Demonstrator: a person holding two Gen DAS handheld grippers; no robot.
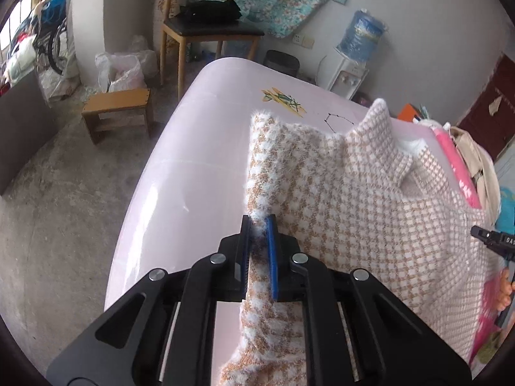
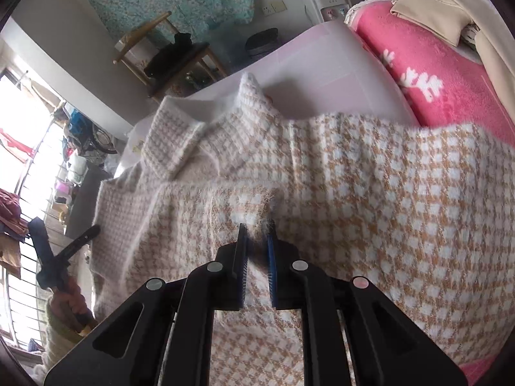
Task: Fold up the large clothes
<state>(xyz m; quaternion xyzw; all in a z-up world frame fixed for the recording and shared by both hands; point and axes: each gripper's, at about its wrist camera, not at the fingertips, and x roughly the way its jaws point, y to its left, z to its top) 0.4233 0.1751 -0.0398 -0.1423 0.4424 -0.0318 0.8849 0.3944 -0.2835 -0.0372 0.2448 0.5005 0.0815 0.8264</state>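
Item: fuzzy tan-and-white houndstooth knit garment [image 1: 370, 193], collared, spread on the pale pink glossy surface [image 1: 193, 167].

Position: collar end lies at the far side of the surface; the body runs lengthwise back toward both grippers, so its long axis points away from them.

Left gripper [image 1: 259, 225]: clamped on the garment's left edge, a fuzzy strip of knit pinched between the black and blue pads, the edge lifted off the surface.

Right gripper [image 2: 256, 231]: closed on a raised bunch of knit nearer the garment's middle; blur makes the exact layer held uncertain, possibly a hem corner.

Relation: both grips sit at the near end, the garment stretching ahead. Folding probably means carrying the held edges forward toward the collar.

Adjacent: pink towel with white motif [image 2: 434, 74] beside the garment's right side.
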